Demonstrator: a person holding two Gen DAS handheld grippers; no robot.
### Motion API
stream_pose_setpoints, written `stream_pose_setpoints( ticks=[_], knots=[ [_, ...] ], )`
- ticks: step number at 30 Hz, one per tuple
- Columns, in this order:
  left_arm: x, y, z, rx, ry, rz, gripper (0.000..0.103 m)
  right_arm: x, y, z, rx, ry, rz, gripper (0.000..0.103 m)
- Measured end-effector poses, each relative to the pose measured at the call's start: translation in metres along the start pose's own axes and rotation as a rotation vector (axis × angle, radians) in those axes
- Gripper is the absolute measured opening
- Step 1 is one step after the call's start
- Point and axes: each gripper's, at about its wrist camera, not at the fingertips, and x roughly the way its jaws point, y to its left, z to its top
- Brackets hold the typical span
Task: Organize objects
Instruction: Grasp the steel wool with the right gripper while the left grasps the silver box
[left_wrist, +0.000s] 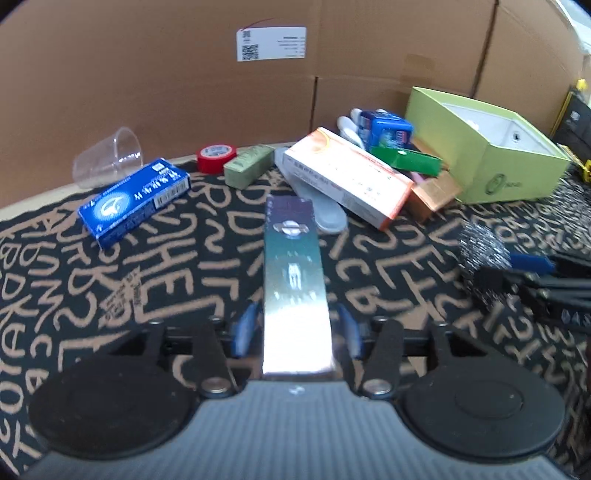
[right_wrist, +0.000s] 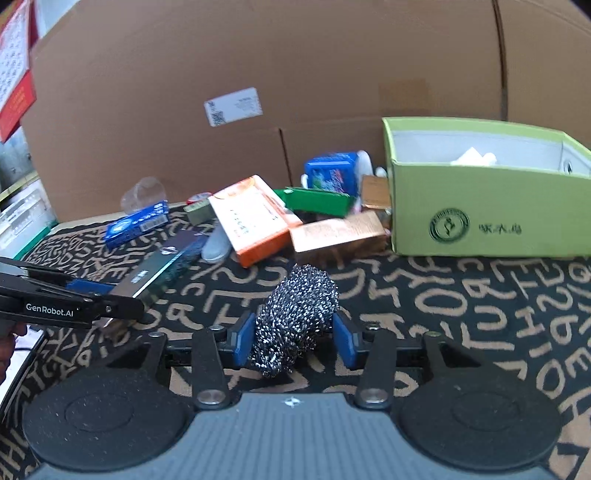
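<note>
A long dark teal box (left_wrist: 291, 251) lies lengthwise on the lettered cloth, its near end between the fingers of my left gripper (left_wrist: 295, 317). The blue pads (left_wrist: 245, 328) flank it with thin gaps on both sides, so the gripper is open. From the right wrist view the same box (right_wrist: 166, 262) slants away from the left gripper (right_wrist: 110, 295). My right gripper (right_wrist: 295, 328) is shut on a steel wool scourer (right_wrist: 303, 299), which bulges forward past the pads. The scourer (left_wrist: 482, 245) also shows at the right of the left wrist view. A green open box (right_wrist: 480, 221) stands at the back right.
A pile sits left of the green box (left_wrist: 513, 166): an orange-and-white carton (left_wrist: 347, 177), a copper box (left_wrist: 432, 192), a green packet (left_wrist: 406, 158) and a blue pack (left_wrist: 388, 129). Further left lie an olive box (left_wrist: 247, 166), red tape (left_wrist: 216, 157), a blue box (left_wrist: 135, 201) and a tipped clear cup (left_wrist: 107, 158). A cardboard wall (left_wrist: 184, 74) closes the back.
</note>
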Motion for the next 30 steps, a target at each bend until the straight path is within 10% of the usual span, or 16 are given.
stream_pose_setpoints(
  ticks=[15, 19, 30],
  knots=[
    [0.031, -0.013, 0.013, 0.041, 0.002, 0.062, 0.061, 0.006, 0.006, -0.001, -0.016, -0.011, -0.05, 0.061],
    [0.031, -0.017, 0.014, 0.054, -0.003, 0.064, 0.039, 0.006, 0.006, -0.004, -0.018, -0.012, -0.048, 0.047],
    [-0.028, -0.038, 0.023, 0.054, -0.091, -0.042, 0.038, -0.03, -0.012, 0.014, -0.007, -0.12, -0.003, 0.044]
  ],
)
